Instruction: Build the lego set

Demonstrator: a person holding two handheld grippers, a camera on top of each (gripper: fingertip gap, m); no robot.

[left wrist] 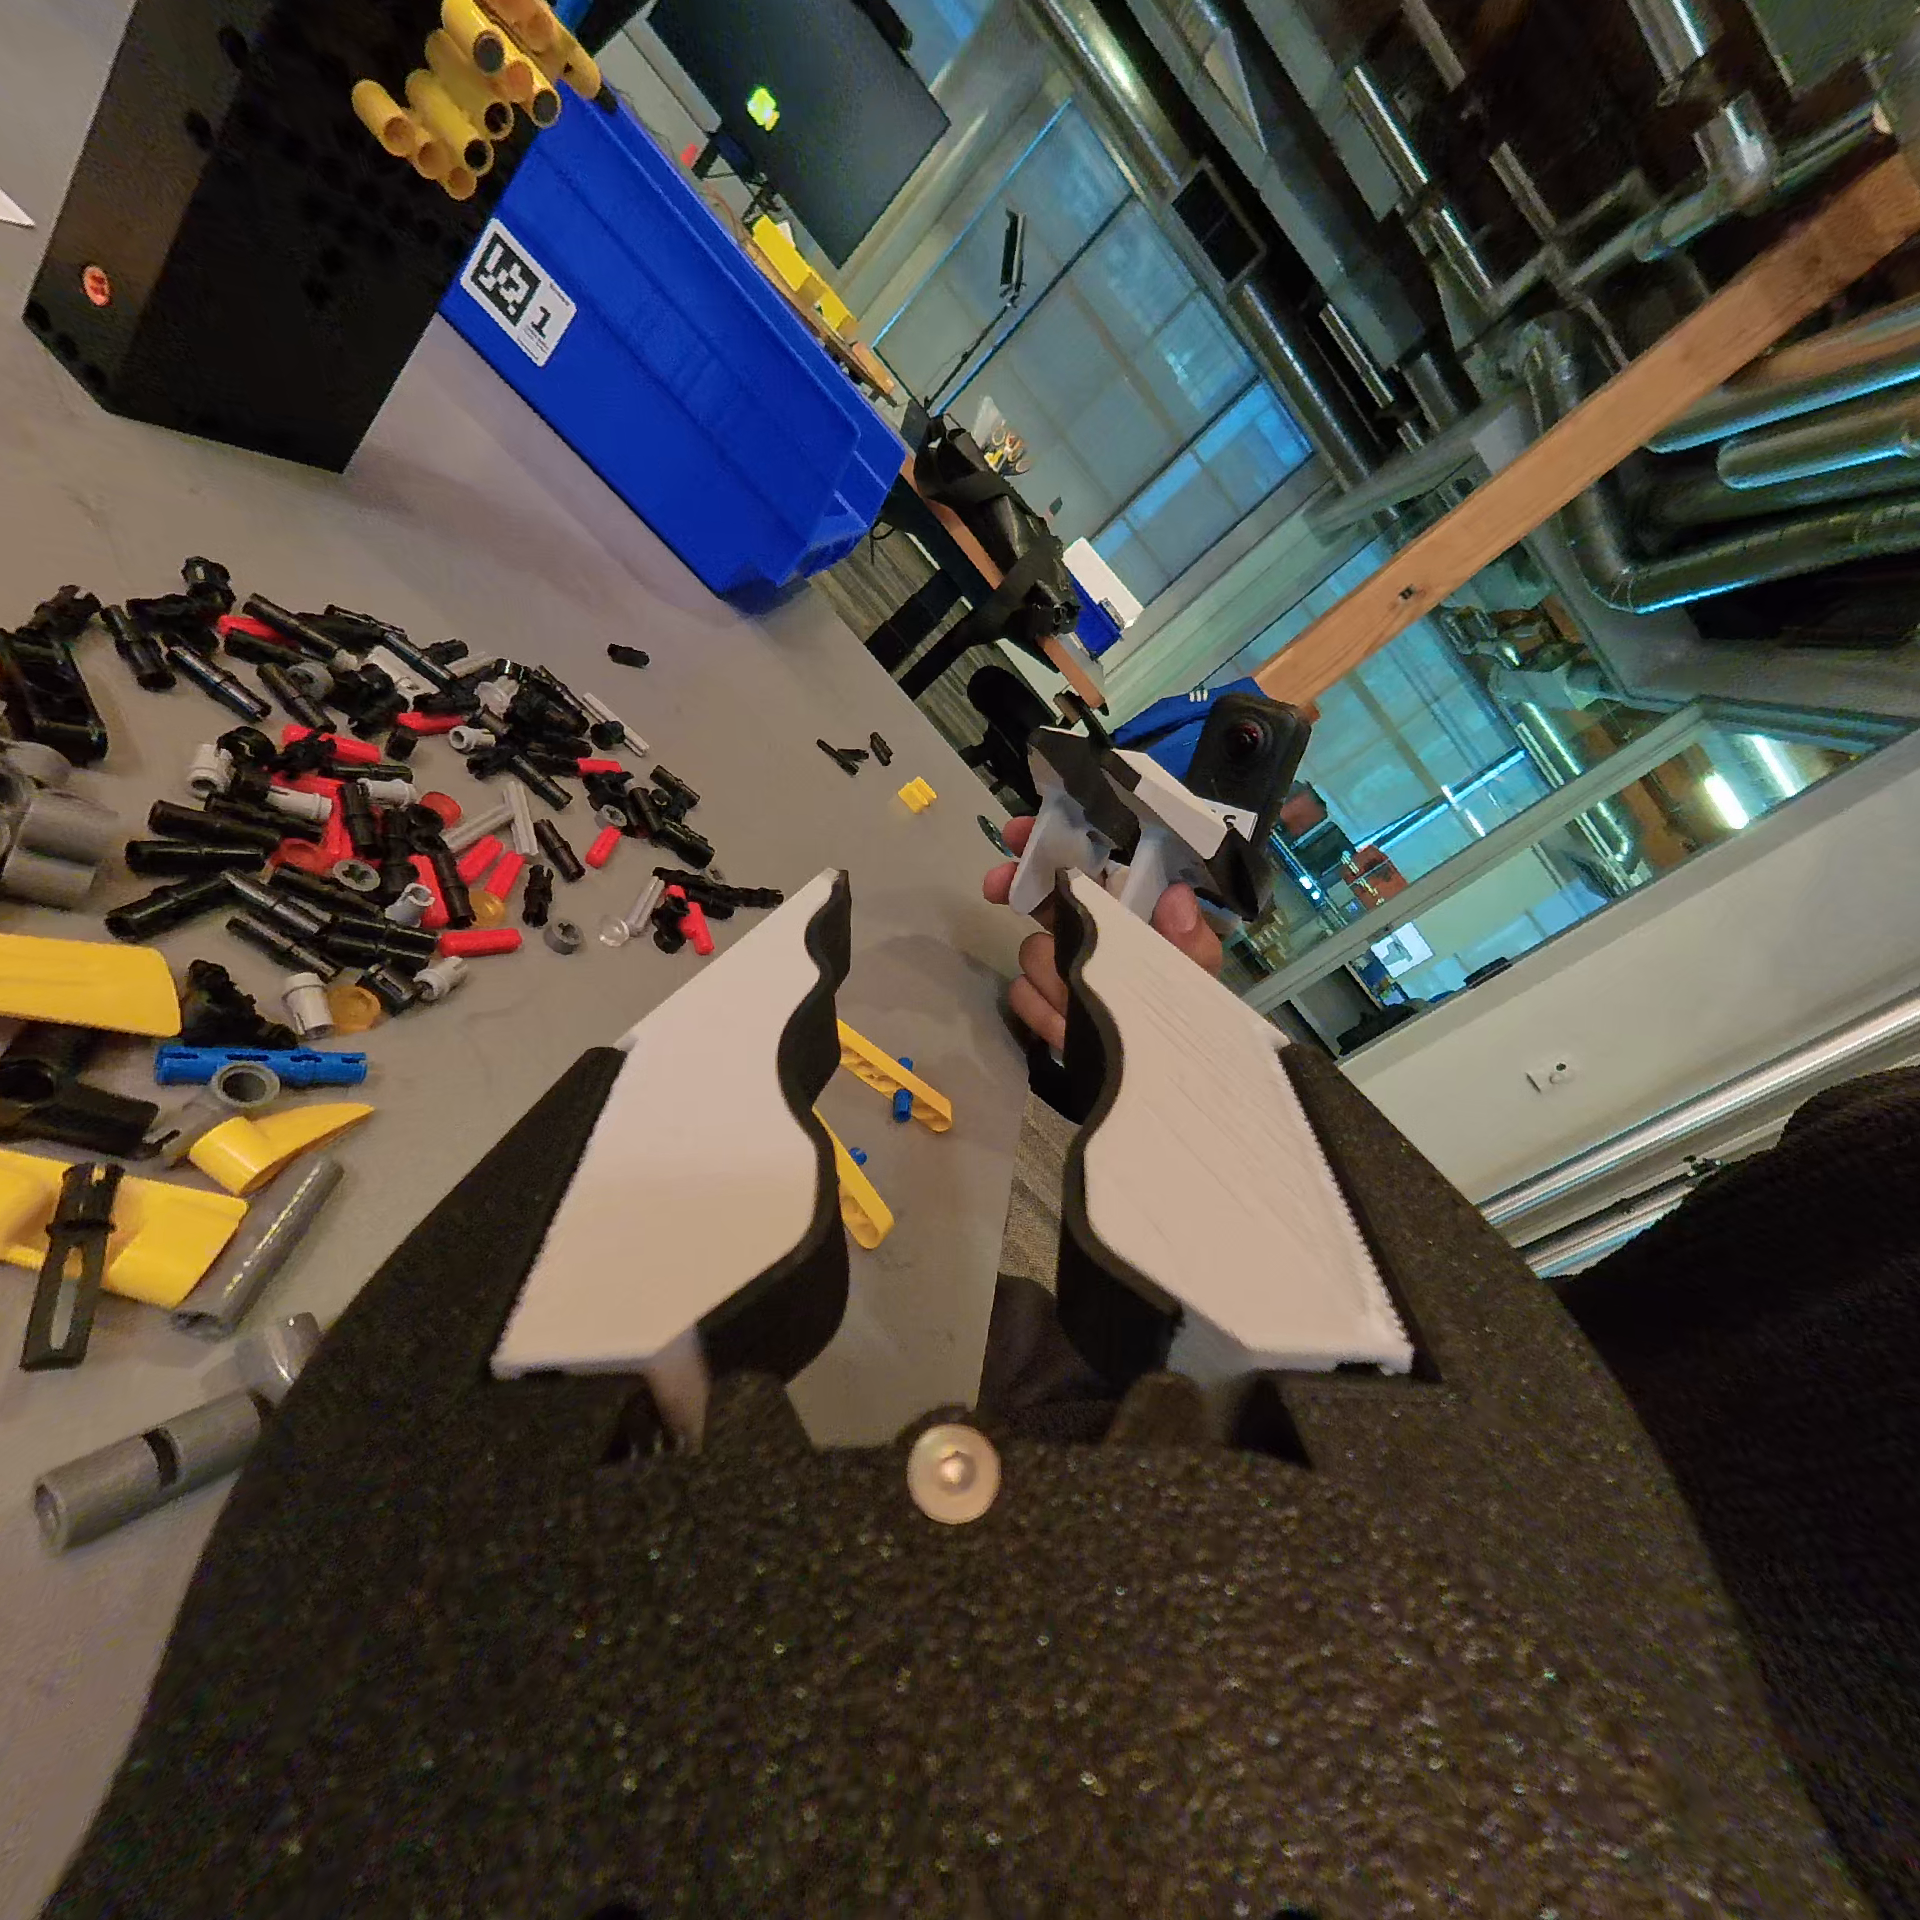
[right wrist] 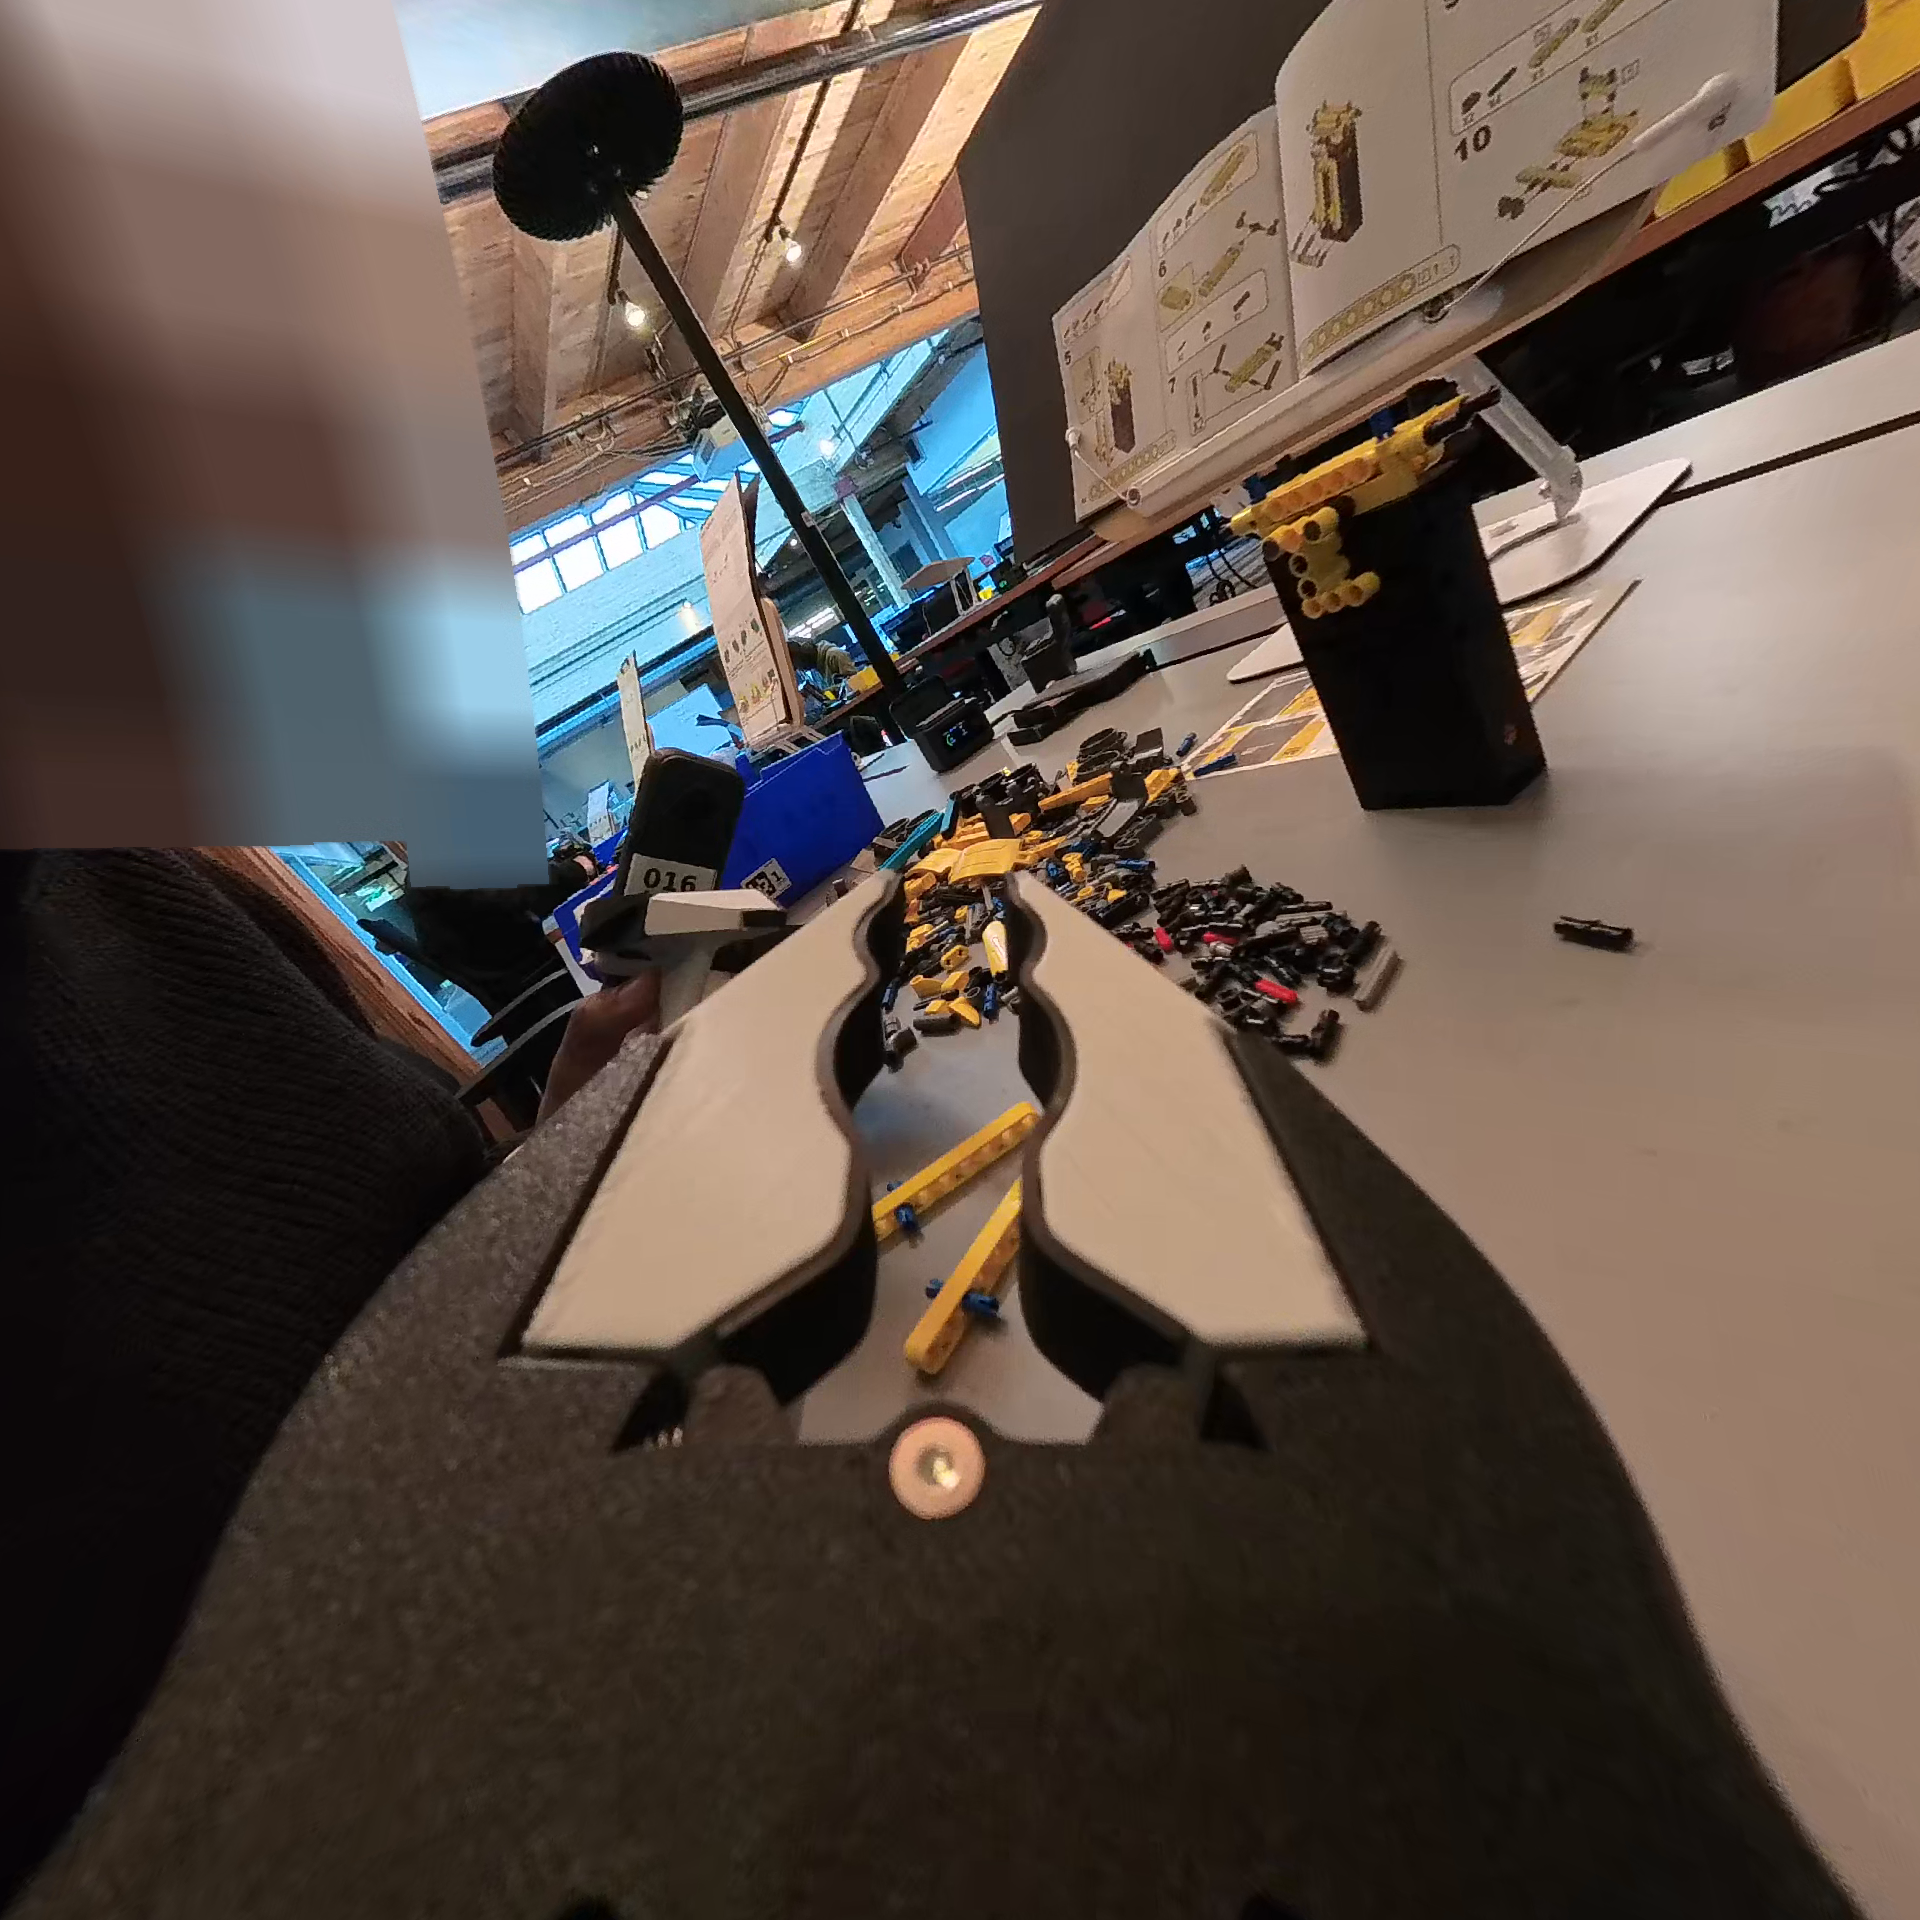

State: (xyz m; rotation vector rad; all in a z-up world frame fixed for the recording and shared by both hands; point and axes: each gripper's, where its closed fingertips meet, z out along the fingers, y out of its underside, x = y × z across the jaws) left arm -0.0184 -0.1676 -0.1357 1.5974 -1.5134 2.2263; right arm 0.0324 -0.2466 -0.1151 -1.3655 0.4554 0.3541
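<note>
My left gripper point(left wrist: 951, 894) is open and empty, held low over the grey table point(left wrist: 499, 540). Two yellow beams with blue pins point(left wrist: 896, 1081) lie on the table just below and between its fingers. My right gripper point(right wrist: 958, 894) is open and empty too, with the same two yellow beams point(right wrist: 961, 1153) showing between its fingers. Each gripper shows in the other's view, held in a hand: the right one point(left wrist: 1132, 831) beyond the table edge, the left one point(right wrist: 675, 920) to the left.
A pile of small black, red, grey and yellow parts point(left wrist: 343, 821) point(right wrist: 1174, 914) covers the table. A black block topped with a yellow assembly point(left wrist: 239, 229) point(right wrist: 1403, 644) stands behind it. A blue bin point(left wrist: 675, 364), an open instruction booklet on a stand point(right wrist: 1299, 260) and a stray black pin point(right wrist: 1595, 932) are nearby. The tips of one gripper are about 10 cm away from the tips of the other.
</note>
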